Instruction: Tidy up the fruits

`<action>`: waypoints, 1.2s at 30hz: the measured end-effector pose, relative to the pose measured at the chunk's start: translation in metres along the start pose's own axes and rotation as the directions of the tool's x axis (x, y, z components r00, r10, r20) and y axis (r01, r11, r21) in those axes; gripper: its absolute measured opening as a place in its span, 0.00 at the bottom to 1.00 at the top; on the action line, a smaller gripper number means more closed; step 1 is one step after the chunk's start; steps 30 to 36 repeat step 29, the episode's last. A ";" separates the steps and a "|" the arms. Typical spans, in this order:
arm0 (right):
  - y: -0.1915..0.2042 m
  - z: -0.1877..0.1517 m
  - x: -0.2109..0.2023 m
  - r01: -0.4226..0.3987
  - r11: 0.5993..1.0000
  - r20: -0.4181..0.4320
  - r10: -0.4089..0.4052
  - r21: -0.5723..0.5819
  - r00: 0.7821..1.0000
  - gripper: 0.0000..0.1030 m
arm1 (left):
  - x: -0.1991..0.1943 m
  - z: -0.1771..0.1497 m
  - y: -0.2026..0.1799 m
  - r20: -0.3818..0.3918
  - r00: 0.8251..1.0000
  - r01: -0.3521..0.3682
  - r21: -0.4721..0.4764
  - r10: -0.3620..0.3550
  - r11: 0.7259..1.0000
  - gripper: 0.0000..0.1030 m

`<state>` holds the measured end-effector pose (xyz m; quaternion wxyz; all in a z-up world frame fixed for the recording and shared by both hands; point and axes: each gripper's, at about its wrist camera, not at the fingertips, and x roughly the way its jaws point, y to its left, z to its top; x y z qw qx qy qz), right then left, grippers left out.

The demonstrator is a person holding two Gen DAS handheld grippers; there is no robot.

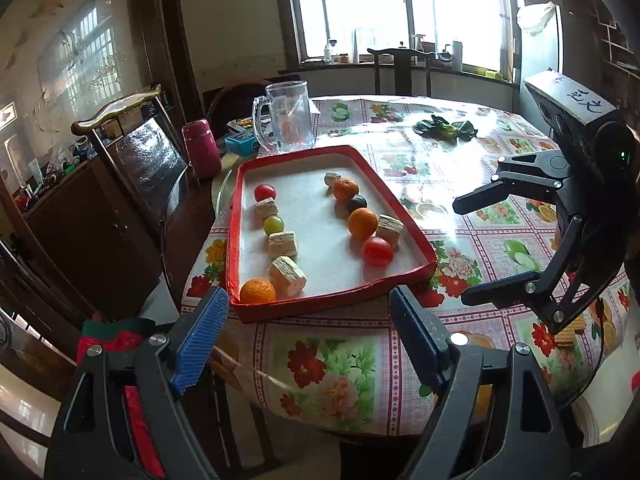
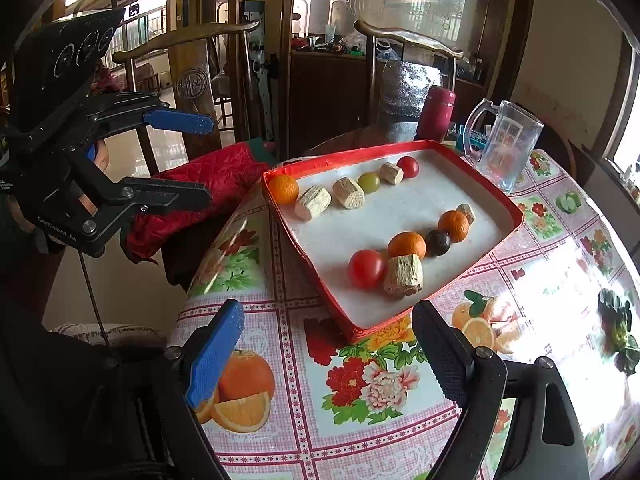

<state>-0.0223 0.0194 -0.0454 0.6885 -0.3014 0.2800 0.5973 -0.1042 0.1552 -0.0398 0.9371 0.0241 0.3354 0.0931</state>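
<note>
A red tray [image 1: 332, 298] [image 2: 304, 252] with a white floor holds two rows of fruit and pale wafer blocks. One row has an orange [image 1: 258, 291] [image 2: 283, 189], a green grape [image 1: 273, 224] [image 2: 369, 182] and a small tomato [image 1: 265, 191] [image 2: 408, 167]. The other row has a tomato [image 1: 377, 251] [image 2: 367, 268], two oranges [image 1: 362, 223] [image 2: 407, 246] and a dark fruit [image 1: 356, 202] [image 2: 437, 242]. My left gripper [image 1: 310, 336] [image 2: 209, 159] hangs open and empty near the tray's orange corner. My right gripper [image 1: 460, 252] [image 2: 328, 348] is open and empty beside the tray's tomato end.
A glass mug [image 1: 286, 118] [image 2: 504, 144] and a red flask [image 1: 201, 148] [image 2: 436, 114] stand behind the tray. Green leaves [image 1: 444, 128] [image 2: 618, 328] lie on the flowered tablecloth. A chair [image 1: 136, 152] and a red quilted cloth [image 2: 224, 172] sit at the table's edge.
</note>
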 end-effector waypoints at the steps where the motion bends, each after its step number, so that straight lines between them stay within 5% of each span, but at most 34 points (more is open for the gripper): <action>1: 0.000 0.000 0.000 0.000 1.000 0.004 0.000 -0.001 1.000 0.85 | 0.000 0.000 0.001 0.007 1.000 -0.006 -0.003 0.006 1.000 0.81; 36: -0.001 0.002 0.003 -0.040 0.998 0.043 0.039 0.040 0.998 0.85 | -0.001 0.006 0.005 -0.002 0.998 -0.065 -0.034 0.065 0.997 0.81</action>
